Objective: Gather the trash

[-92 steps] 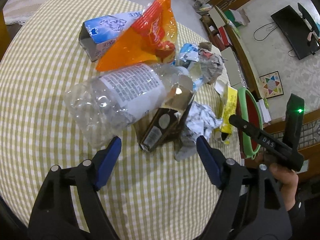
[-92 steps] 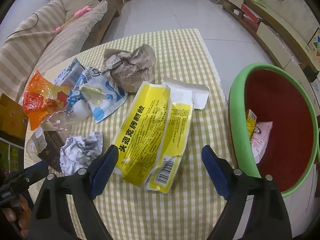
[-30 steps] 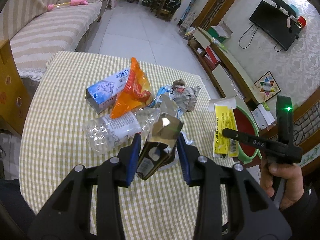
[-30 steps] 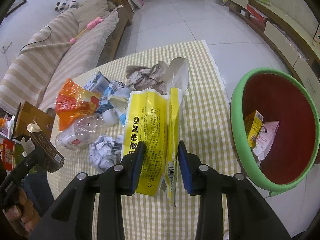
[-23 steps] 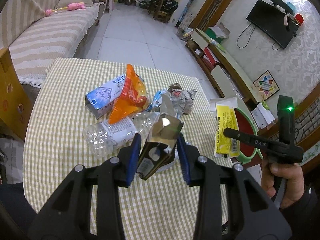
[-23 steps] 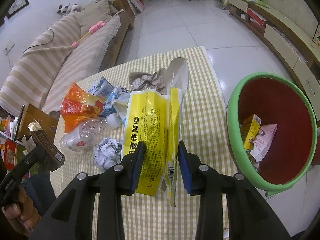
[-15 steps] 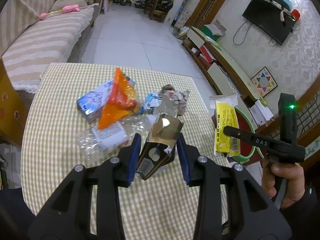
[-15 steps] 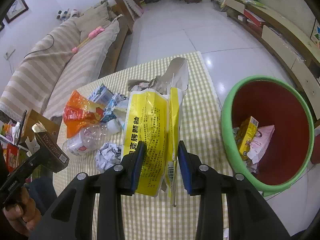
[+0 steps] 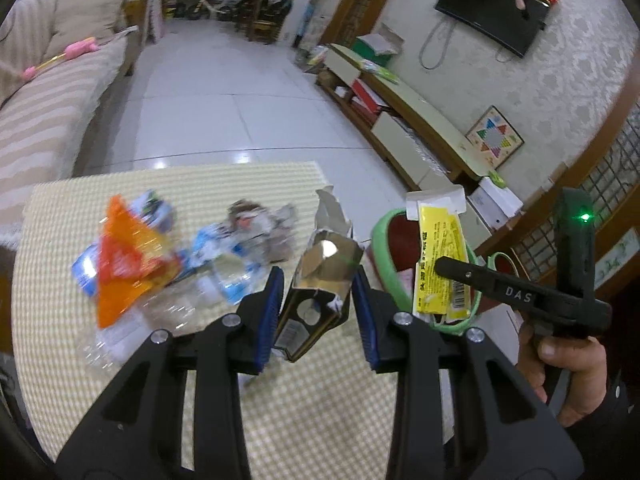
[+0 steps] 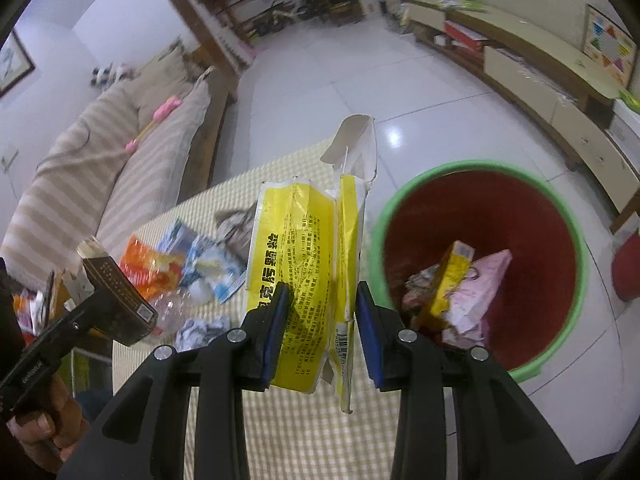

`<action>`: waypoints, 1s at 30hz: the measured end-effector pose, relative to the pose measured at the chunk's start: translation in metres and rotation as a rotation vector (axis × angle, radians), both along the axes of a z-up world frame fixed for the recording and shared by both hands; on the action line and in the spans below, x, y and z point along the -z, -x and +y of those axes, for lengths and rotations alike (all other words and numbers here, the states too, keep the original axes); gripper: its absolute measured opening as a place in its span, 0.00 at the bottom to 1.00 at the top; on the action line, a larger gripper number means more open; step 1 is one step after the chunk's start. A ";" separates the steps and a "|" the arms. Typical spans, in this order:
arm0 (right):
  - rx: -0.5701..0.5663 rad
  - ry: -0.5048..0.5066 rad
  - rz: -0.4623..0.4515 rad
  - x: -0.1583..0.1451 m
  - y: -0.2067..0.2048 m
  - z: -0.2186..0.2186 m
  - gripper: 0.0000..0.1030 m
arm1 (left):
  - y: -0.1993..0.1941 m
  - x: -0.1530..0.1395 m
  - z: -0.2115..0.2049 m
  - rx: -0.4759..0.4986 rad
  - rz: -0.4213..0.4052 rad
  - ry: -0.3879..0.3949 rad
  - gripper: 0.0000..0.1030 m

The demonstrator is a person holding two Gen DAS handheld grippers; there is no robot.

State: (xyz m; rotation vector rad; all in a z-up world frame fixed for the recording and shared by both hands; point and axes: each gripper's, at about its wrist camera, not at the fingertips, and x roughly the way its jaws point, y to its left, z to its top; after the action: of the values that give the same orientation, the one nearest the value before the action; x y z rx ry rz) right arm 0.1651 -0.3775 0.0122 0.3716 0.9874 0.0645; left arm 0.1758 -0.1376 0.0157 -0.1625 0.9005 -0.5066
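My left gripper (image 9: 318, 312) is shut on a torn dark carton with a silver lining (image 9: 318, 280) and holds it above the checked table (image 9: 320, 420). It also shows in the right wrist view (image 10: 116, 296). My right gripper (image 10: 322, 320) is shut on a flattened yellow box (image 10: 300, 272), held up beside the green-rimmed red bin (image 10: 556, 208). The yellow box also shows in the left wrist view (image 9: 438, 256), in front of the bin (image 9: 384, 228).
On the table lie an orange wrapper (image 9: 120, 268), a blue carton (image 9: 160, 208), a clear bottle (image 9: 160, 312), crumpled paper (image 9: 260, 224) and a white paper ball (image 10: 200, 328). The bin holds a yellow box (image 10: 448, 280) and pink wrapper (image 10: 480, 284). A striped sofa (image 10: 100, 168) stands behind.
Both grippers have lifted higher and swung right toward the bin with their items still held. The bin now sits closer in both views.
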 end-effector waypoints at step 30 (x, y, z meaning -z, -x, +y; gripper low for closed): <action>0.279 -0.001 -0.059 -0.024 0.026 -0.121 0.32 | -0.041 -0.013 -0.179 0.277 0.016 0.001 0.22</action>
State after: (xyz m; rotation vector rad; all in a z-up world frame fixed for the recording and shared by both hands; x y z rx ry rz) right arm 0.1395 -0.4980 0.0357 0.5026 0.8693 -0.1762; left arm 0.2164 -0.3163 0.0289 -0.0425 0.9437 -0.7632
